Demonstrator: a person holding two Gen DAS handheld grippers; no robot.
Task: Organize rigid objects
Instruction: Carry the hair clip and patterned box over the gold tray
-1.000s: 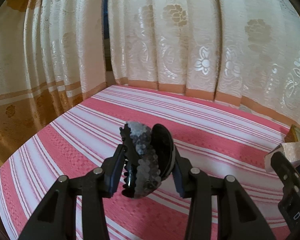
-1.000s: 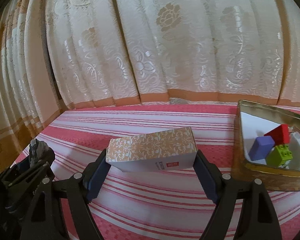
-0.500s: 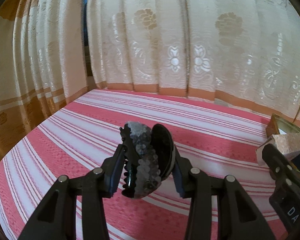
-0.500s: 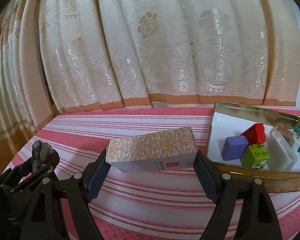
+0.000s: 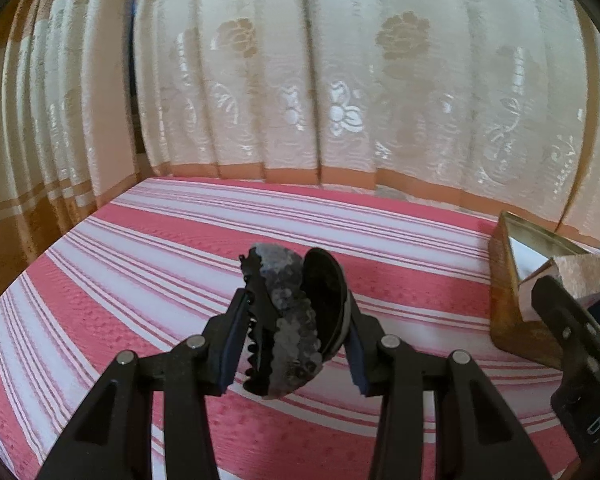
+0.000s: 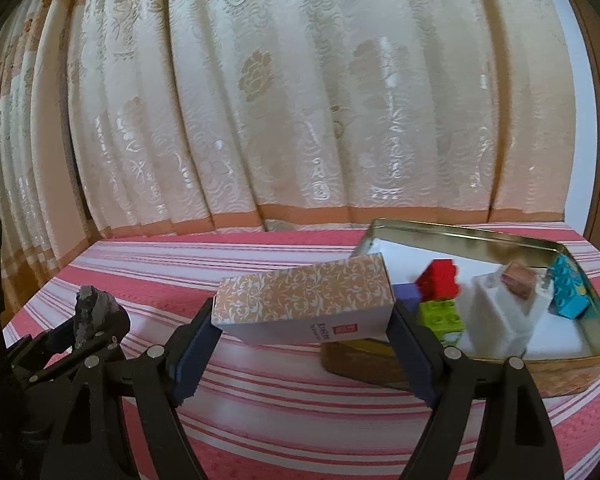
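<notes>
The left gripper (image 5: pixel 292 336) clamps a dark sequinned clip (image 5: pixel 290 320) above the striped cloth (image 5: pixel 140 280). The right gripper (image 6: pixel 306 336) grips a patterned box (image 6: pixel 304 304) by its ends, held over the near rim of the tin (image 6: pixel 460 236). Inside the tin lie red (image 6: pixel 440 280), green (image 6: pixel 440 314) and blue (image 6: pixel 570 288) bricks and a white, somewhat blurred block (image 6: pixel 500 312). Curtains (image 6: pixel 300 100) hang behind.

Pink-and-white striped cloth (image 6: pixel 260 408); cream floral curtain (image 6: pixel 300 100); orange scroll-patterned box (image 6: pixel 304 296).

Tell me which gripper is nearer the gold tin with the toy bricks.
Right. The right gripper, shut on the patterned box, is at the gold tin's near-left corner; the left gripper, holding a hair clip, is farther left.
</notes>
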